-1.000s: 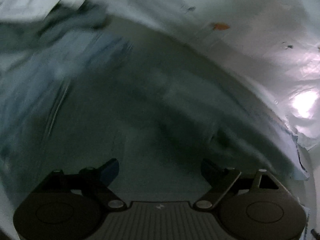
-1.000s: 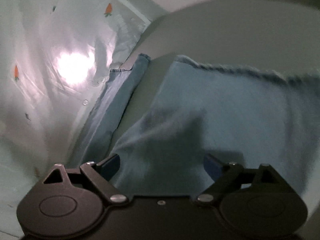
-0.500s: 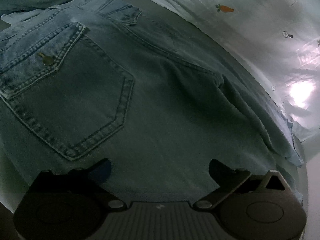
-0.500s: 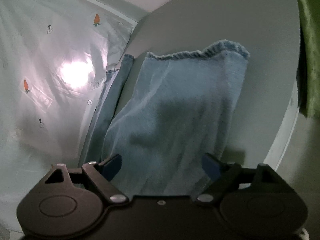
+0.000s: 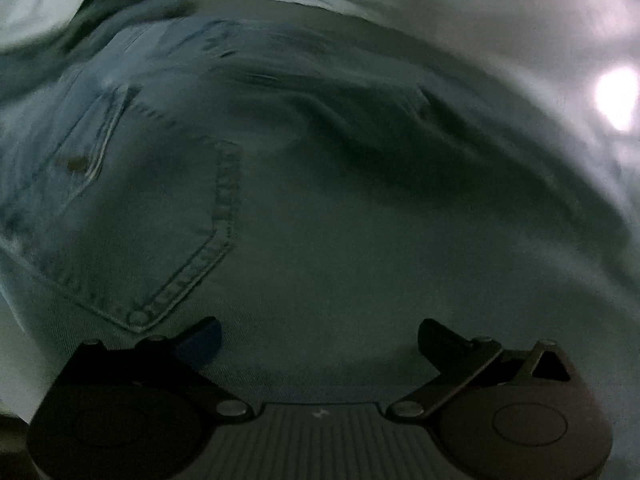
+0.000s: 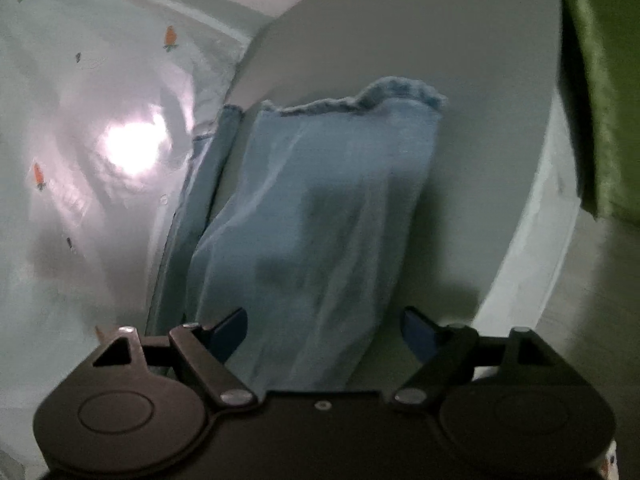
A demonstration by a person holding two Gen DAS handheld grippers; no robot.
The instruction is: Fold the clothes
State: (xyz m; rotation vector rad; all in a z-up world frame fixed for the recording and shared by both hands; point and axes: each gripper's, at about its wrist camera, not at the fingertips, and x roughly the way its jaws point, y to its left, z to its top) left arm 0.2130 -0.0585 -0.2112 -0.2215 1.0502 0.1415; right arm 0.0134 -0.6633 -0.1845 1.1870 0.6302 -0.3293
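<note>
Since a second ago the left gripper (image 5: 320, 334) has swung from a blurred stretch of cloth to the seat of the jeans (image 5: 340, 240), and its jaws have just been opening to full spread; nothing sits between them. The back pocket (image 5: 132, 220) lies at about nine o'clock from the jaws, its stitched point just beside the left finger, and a deep crease runs at about one o'clock. This view is smeared, so how close the fingertips are to the denim is hard to judge.

The right gripper (image 6: 324, 330) has slid along the table (image 6: 420, 40) to the far end of the garment, where the frayed leg hem (image 6: 360, 100) lies at twelve o'clock. Its jaws stand wide and released, having eased in a little, with the leg passing under them but not pinched. A second, narrower leg (image 6: 208, 184) lies at eleven o'clock against the carrot-print sheet (image 6: 80, 160).

The jeans lie flat across the table, waist end under the left hand, hems under the right. One gripper at each end probably sets up a lengthwise fold, so both stand open ready to pinch.
</note>
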